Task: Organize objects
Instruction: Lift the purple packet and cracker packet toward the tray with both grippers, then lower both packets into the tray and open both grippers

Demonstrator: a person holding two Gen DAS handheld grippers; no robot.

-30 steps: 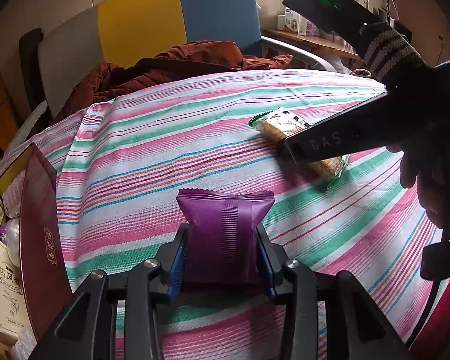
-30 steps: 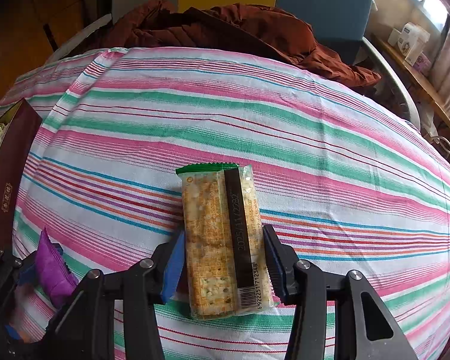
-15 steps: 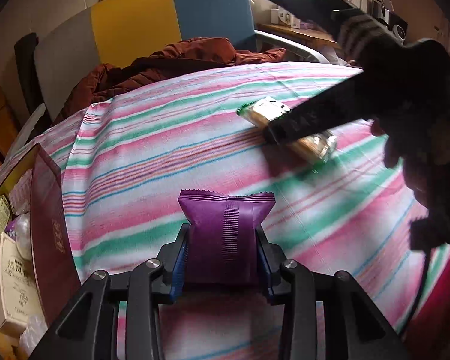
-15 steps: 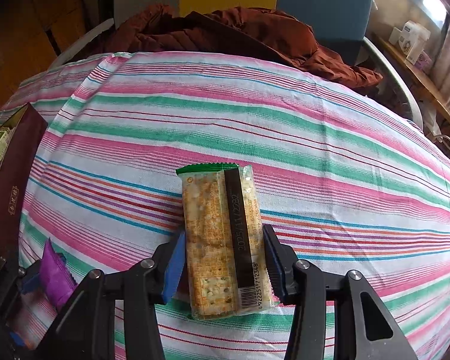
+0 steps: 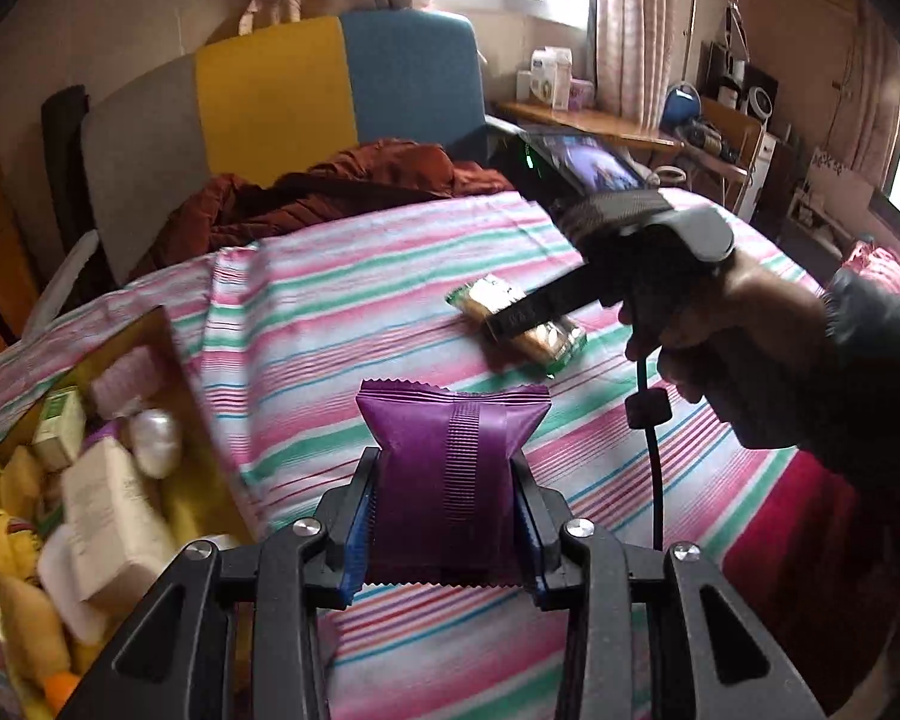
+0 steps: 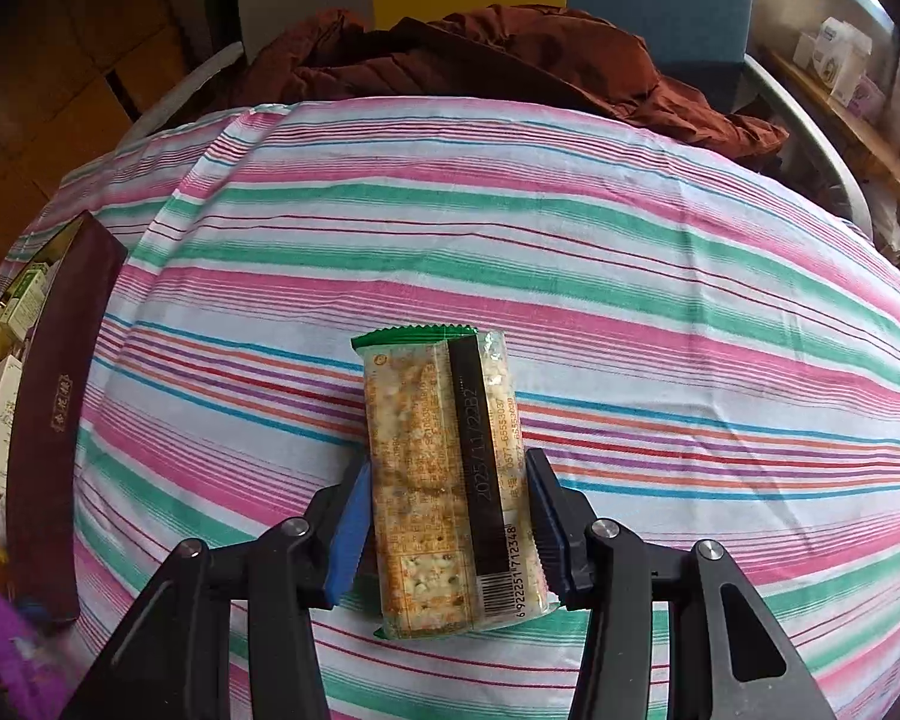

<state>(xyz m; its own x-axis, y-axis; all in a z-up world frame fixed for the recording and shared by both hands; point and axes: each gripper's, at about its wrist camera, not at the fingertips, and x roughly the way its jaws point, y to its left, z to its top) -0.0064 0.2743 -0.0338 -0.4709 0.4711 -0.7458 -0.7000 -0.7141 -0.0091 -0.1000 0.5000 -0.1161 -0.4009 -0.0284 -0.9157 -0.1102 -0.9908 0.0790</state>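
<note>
A purple snack packet (image 5: 450,432) hangs above the striped bedcloth (image 5: 342,312), and my left gripper (image 5: 444,465) is shut on its sides. The same packet shows as a purple blur (image 6: 6,648) at the lower left of the right wrist view. A clear cracker packet with green ends (image 6: 426,450) lies on the cloth, and my right gripper (image 6: 447,462) is shut on it, blue pads against both long edges. From the left wrist view that cracker packet (image 5: 549,342) sits to the right. A dark red, gold-lined box (image 5: 192,450) holding several small packs stands at the left.
A person's hand (image 5: 720,330) holds the right gripper's handle, a black cable hanging below it. A brown jacket (image 5: 342,186) lies at the cloth's far edge before a grey, yellow and blue chair back (image 5: 270,96). A wooden shelf (image 5: 594,120) with boxes runs under the window.
My left gripper has risen with the purple packet and shifted toward the box, whose inside has come into view. The right gripper has stayed in place on the cracker packet.
</note>
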